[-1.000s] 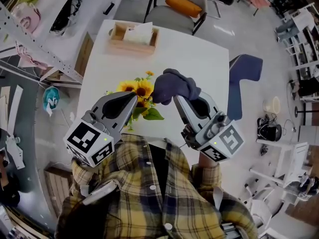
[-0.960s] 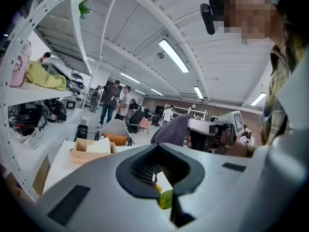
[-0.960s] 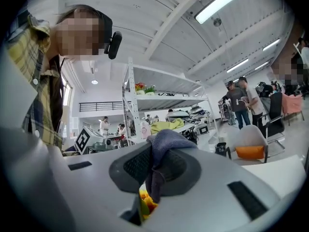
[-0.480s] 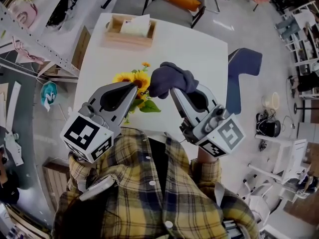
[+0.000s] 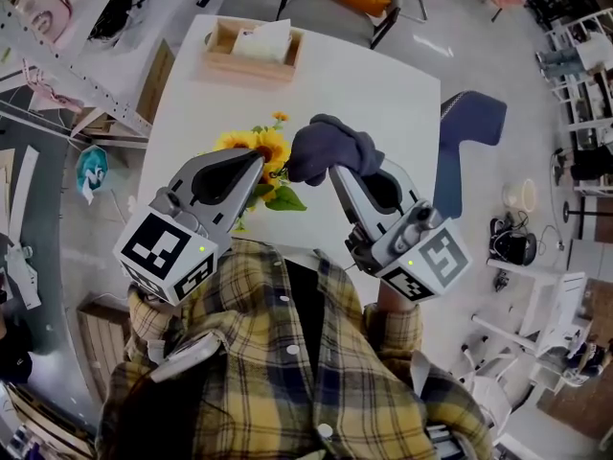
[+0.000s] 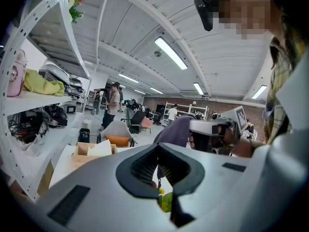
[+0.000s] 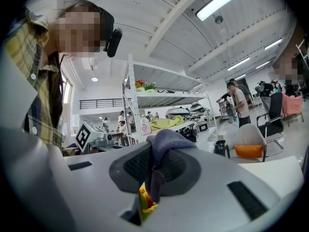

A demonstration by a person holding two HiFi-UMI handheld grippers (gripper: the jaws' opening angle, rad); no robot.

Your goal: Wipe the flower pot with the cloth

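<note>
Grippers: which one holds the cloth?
The right gripper, jaws clamped on the purple cloth; the left gripper is shut with no cloth.

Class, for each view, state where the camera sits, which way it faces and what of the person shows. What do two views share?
Head view: on the head, steeply down at the table; plaid shirt, left gripper, right gripper show.
Left gripper view: on that gripper, along its shut jaws toward the cloth; shirt at right.
Right gripper view: on that gripper, along jaws clamping the cloth; shirt at left.
Shared: both gripper views show the cloth and sunflowers.
</note>
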